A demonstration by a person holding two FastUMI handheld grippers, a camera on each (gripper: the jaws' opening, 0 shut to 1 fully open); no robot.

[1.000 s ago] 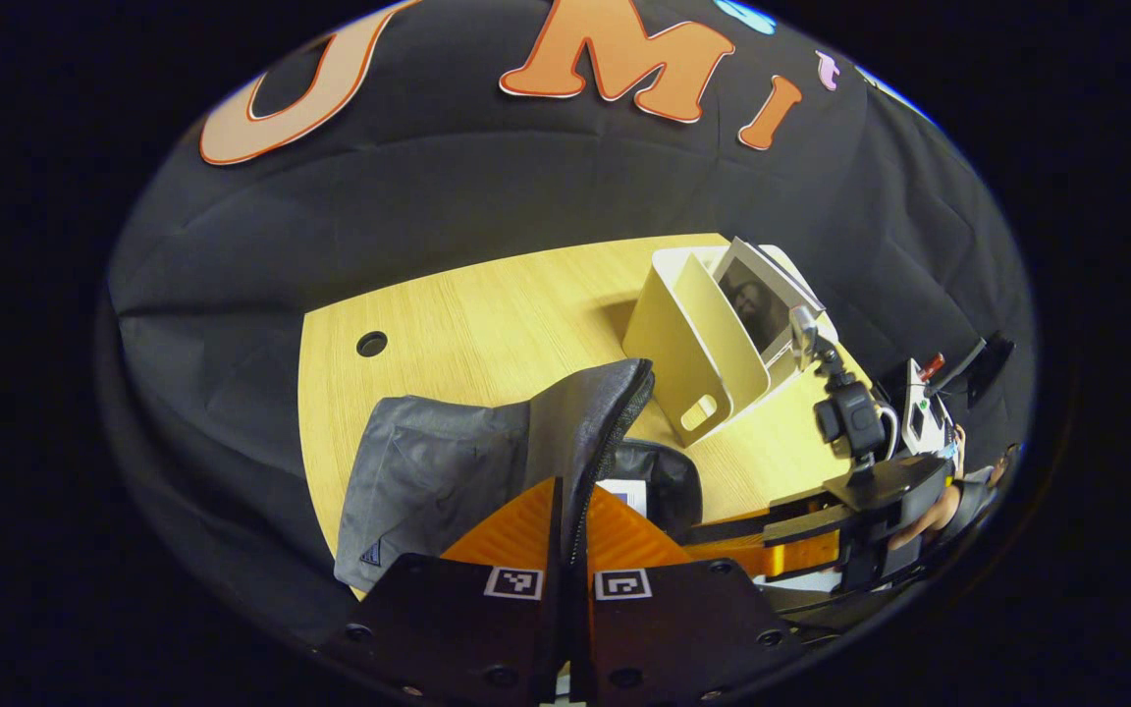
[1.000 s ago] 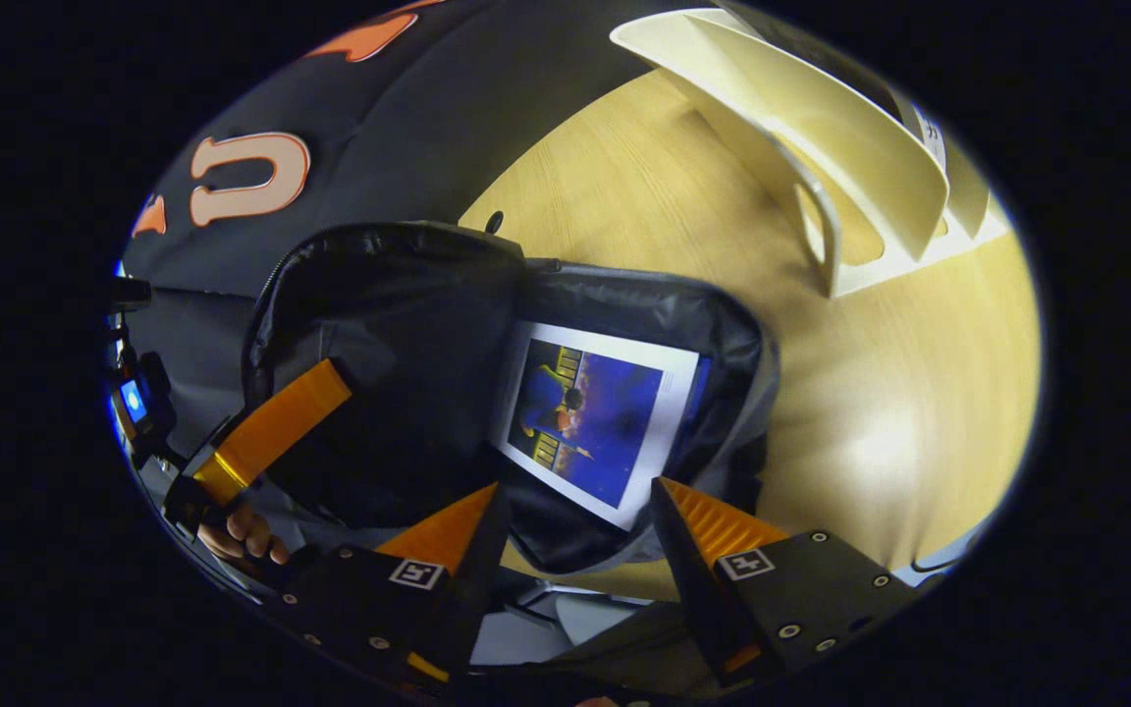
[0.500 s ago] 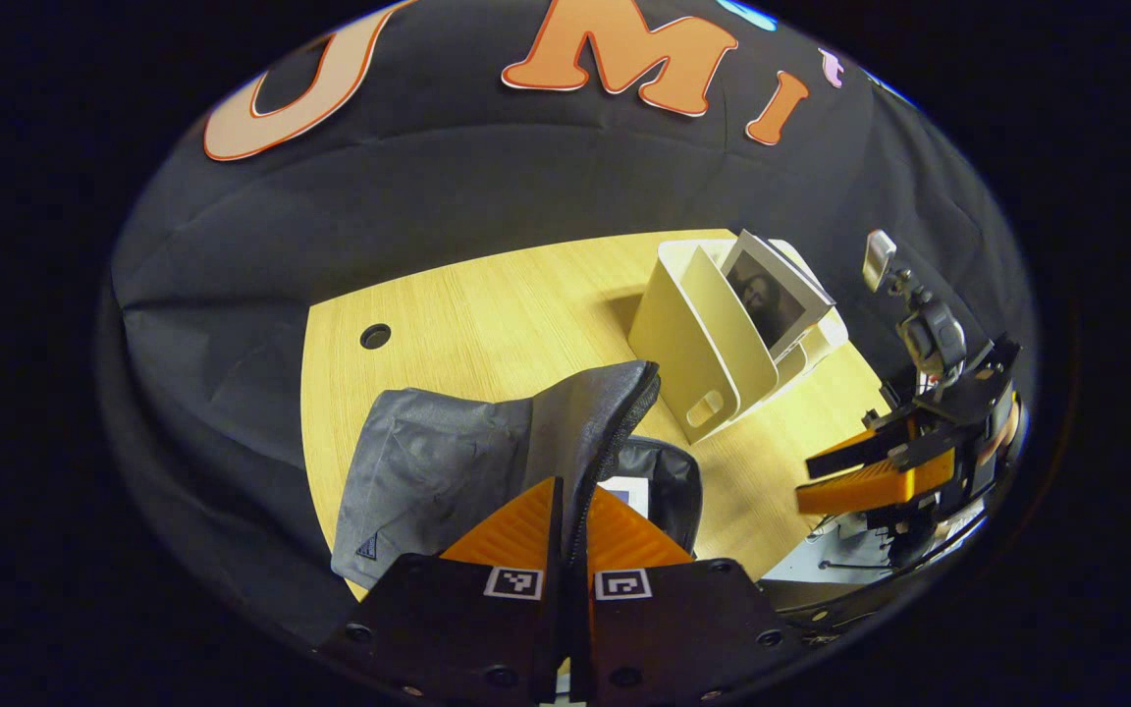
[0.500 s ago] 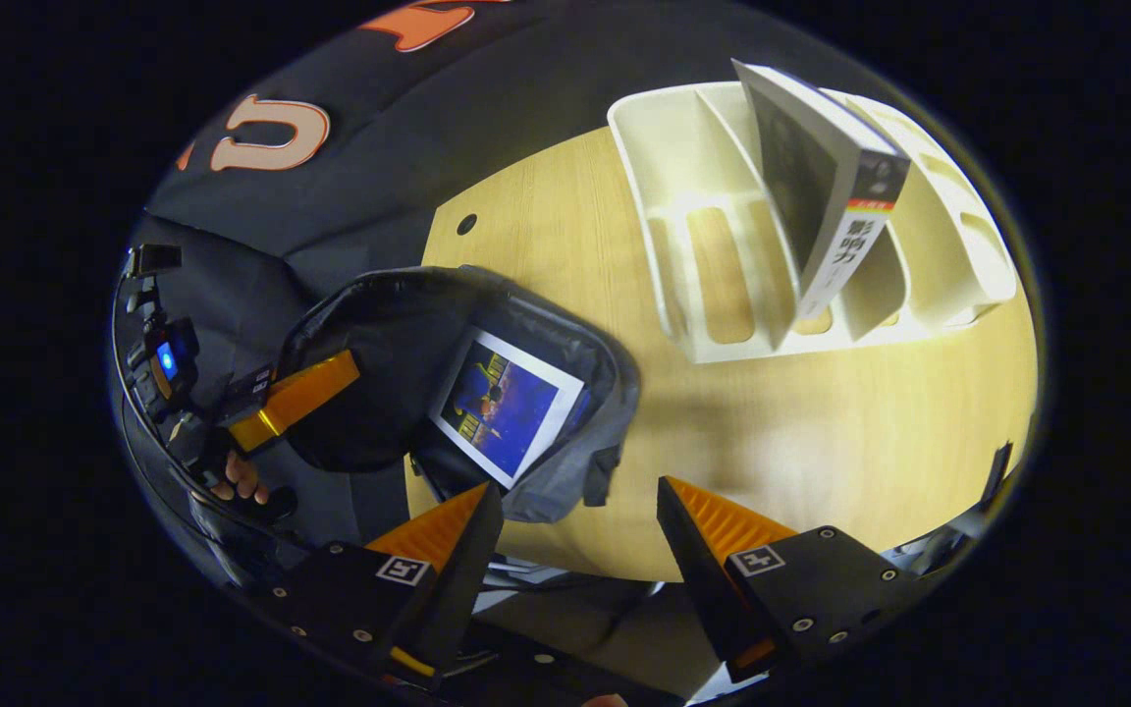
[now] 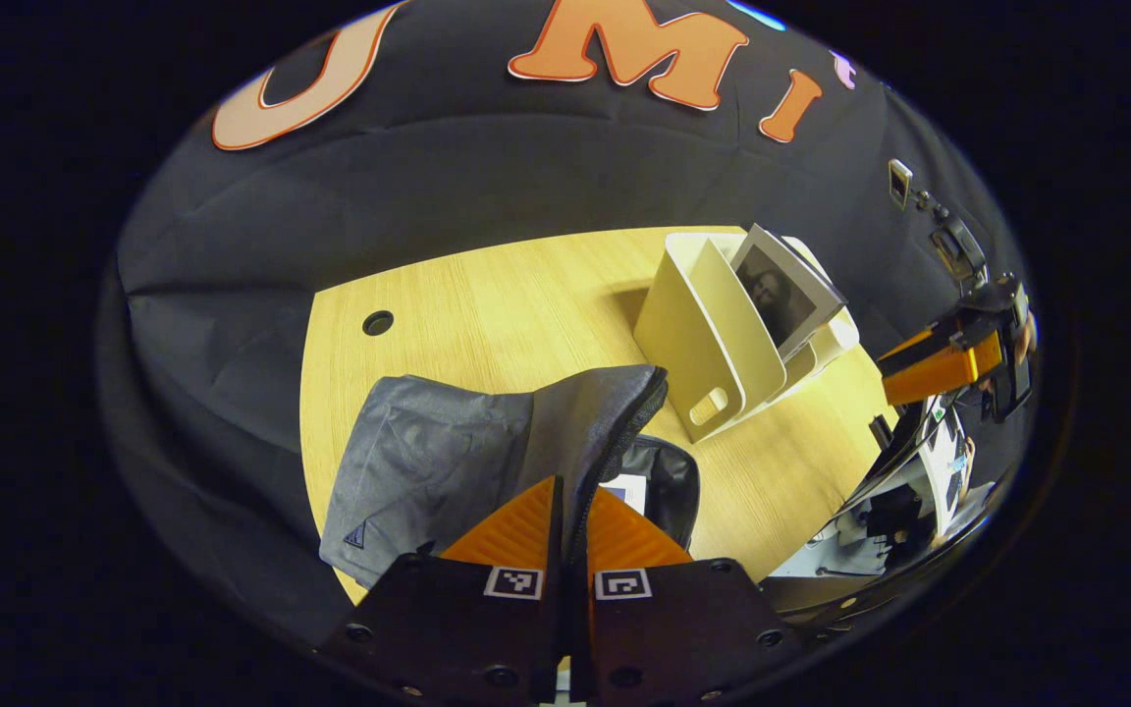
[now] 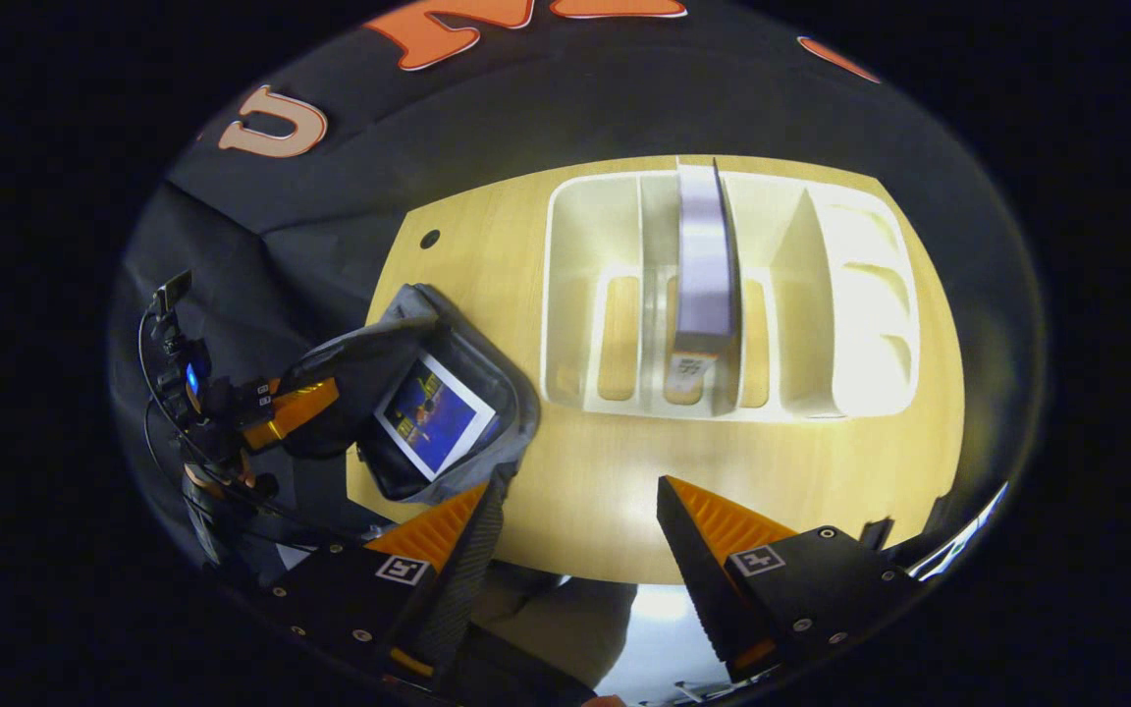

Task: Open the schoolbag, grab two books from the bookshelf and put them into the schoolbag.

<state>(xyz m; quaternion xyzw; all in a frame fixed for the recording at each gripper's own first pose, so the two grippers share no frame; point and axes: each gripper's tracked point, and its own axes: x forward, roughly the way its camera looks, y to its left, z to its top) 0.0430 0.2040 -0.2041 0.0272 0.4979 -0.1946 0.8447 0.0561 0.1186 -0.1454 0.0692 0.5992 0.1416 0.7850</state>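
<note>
Schoolbag (image 6: 487, 393) at the left end of the wooden table (image 6: 821, 471) in the right gripper view, grey, unzipped, mouth gaping. Flap (image 5: 487, 432) lifted upright in the left gripper view, its zipper edge pinched by the left gripper (image 5: 570, 516), fingers pressed together on the fabric. Same left gripper (image 6: 296, 412) at the far left of the right gripper view, clamped on the raised flap, with a hand (image 6: 222, 476) below it. Inside the bag, lying flat: one book with a blue cover (image 6: 433, 412) and a white border. Further right, mid-table: cream bookshelf (image 6: 585, 236) with several upright dividers, well apart from the bag. Leaning in a middle slot: second book (image 6: 703, 265), pale top edge toward the camera, spine end down at the front. In the left gripper view, that book (image 5: 781, 295) tilted against a divider of the bookshelf (image 5: 693, 334), dark cover showing. Right gripper (image 6: 575, 525) above the near table edge, fingers spread wide, nothing between them, aimed toward the shelf. Right gripper (image 5: 934, 363) also at the far right of the left gripper view, raised beside the shelf.
</note>
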